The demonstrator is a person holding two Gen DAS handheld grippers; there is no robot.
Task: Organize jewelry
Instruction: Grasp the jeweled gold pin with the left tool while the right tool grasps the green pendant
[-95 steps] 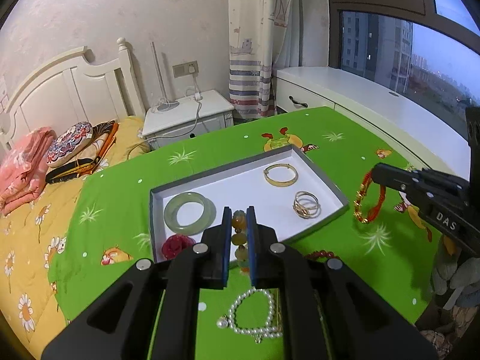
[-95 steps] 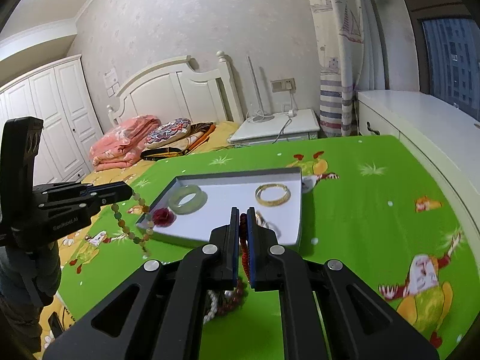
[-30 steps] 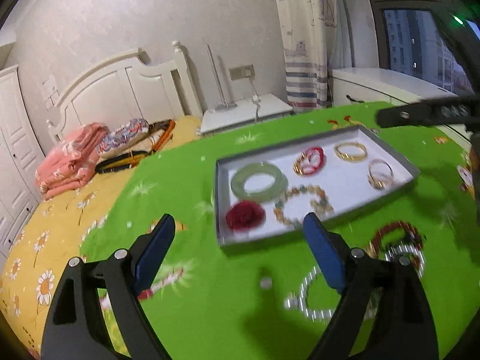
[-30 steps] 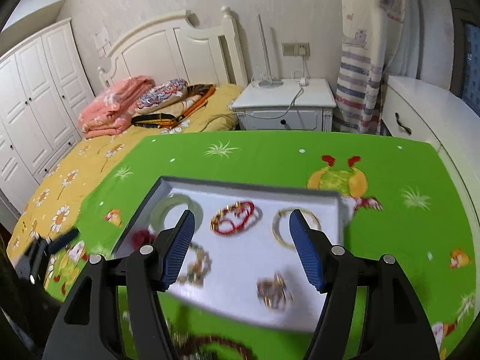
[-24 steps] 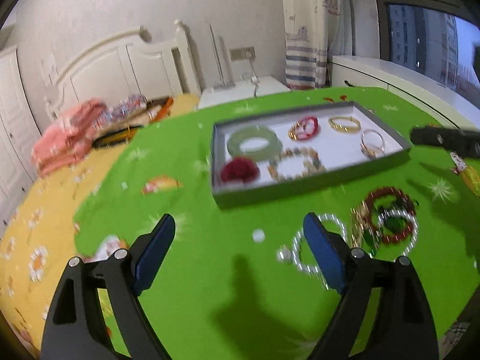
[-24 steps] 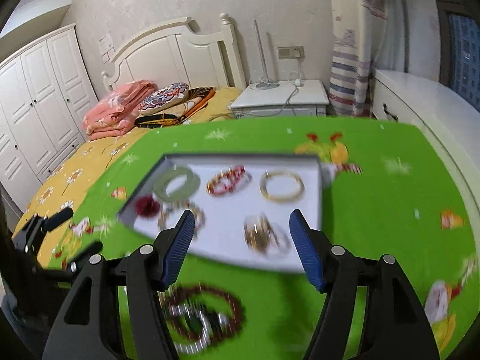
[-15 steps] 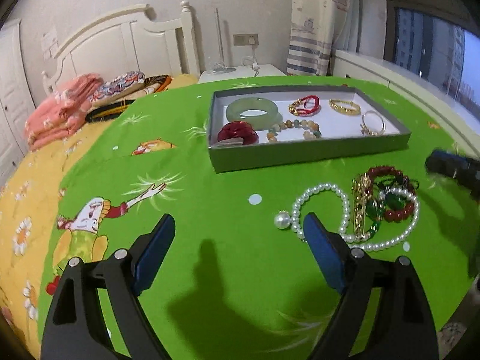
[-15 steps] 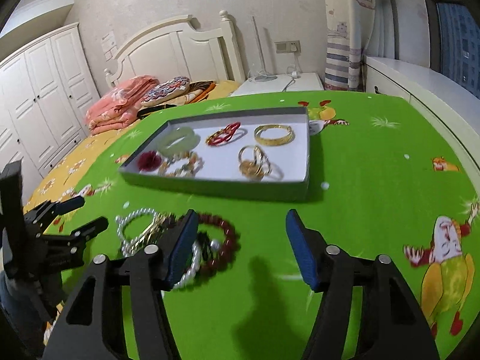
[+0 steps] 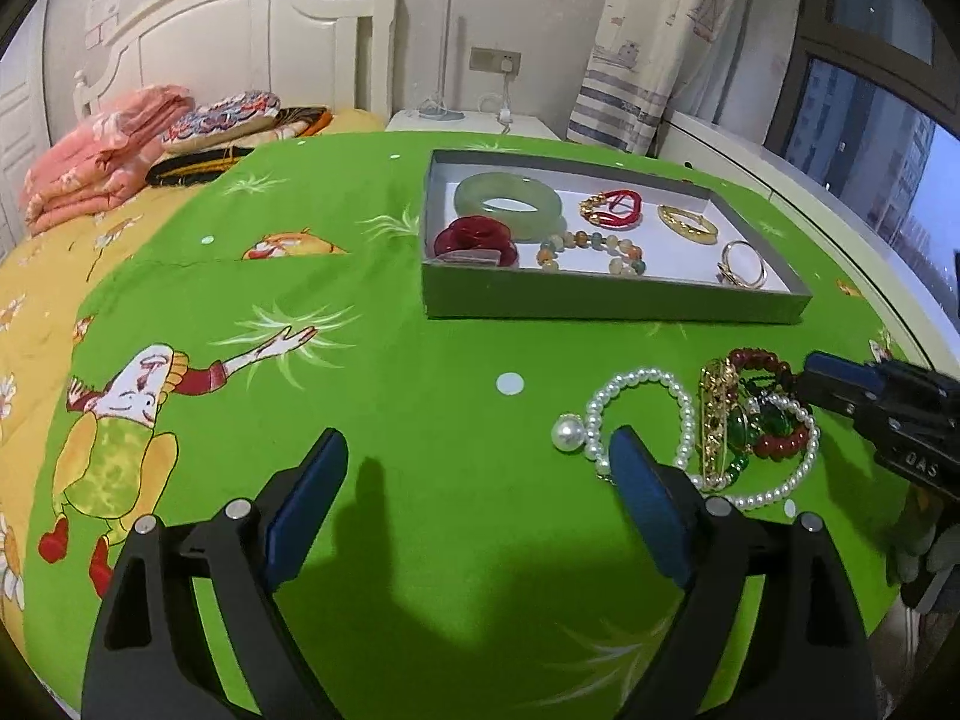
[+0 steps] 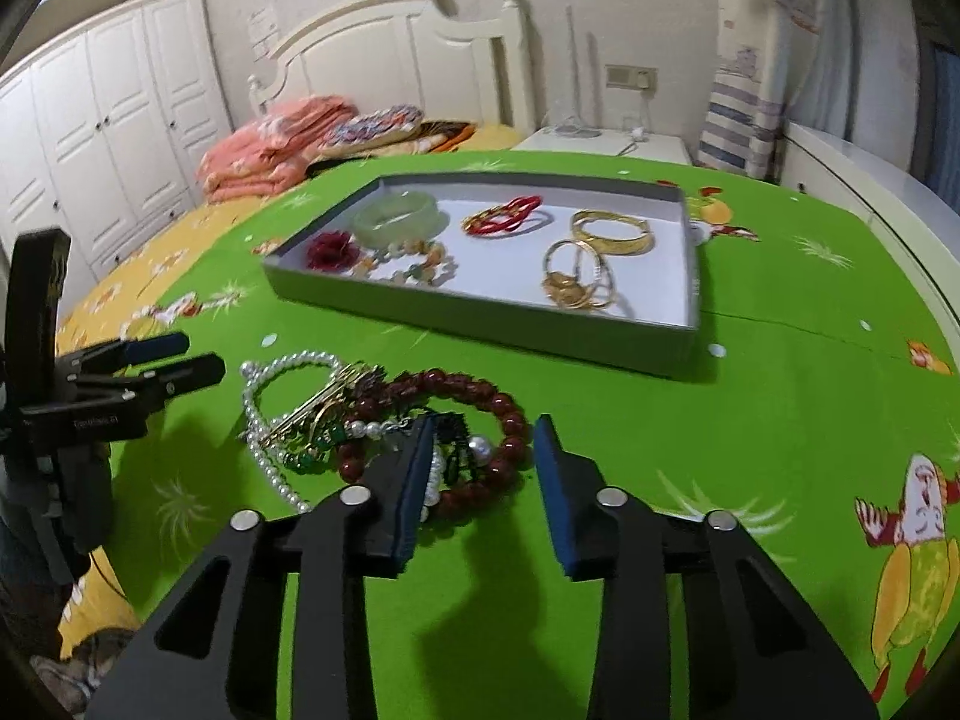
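Observation:
A grey tray [image 9: 612,300] [image 10: 480,312] on the green cloth holds a jade bangle [image 9: 507,201], a red flower piece [image 9: 474,237], a bead bracelet [image 9: 594,252], a red-and-gold bracelet [image 9: 612,207], a gold bangle [image 9: 687,222] and gold rings [image 9: 741,264]. In front of it lies a tangled pile: a pearl necklace [image 9: 636,414] [image 10: 270,378], a dark red bead bracelet [image 10: 480,438] and a gold-and-green piece [image 9: 720,426]. My left gripper [image 9: 480,480] is open and empty, left of the pile. My right gripper [image 10: 483,450] is open, low over the red bead bracelet.
The green cartoon-print cloth [image 9: 360,330] covers a table beside a bed with a yellow sheet [image 9: 36,276], folded pink blankets [image 9: 96,144] and a white headboard. A white nightstand [image 10: 606,144], a curtain and a window ledge stand behind. White wardrobes [image 10: 102,138] are at the left.
Both grippers put their bracelets in the tray, opened, and drew back. They have dropped low over the cloth, the right one closing in on the pile.

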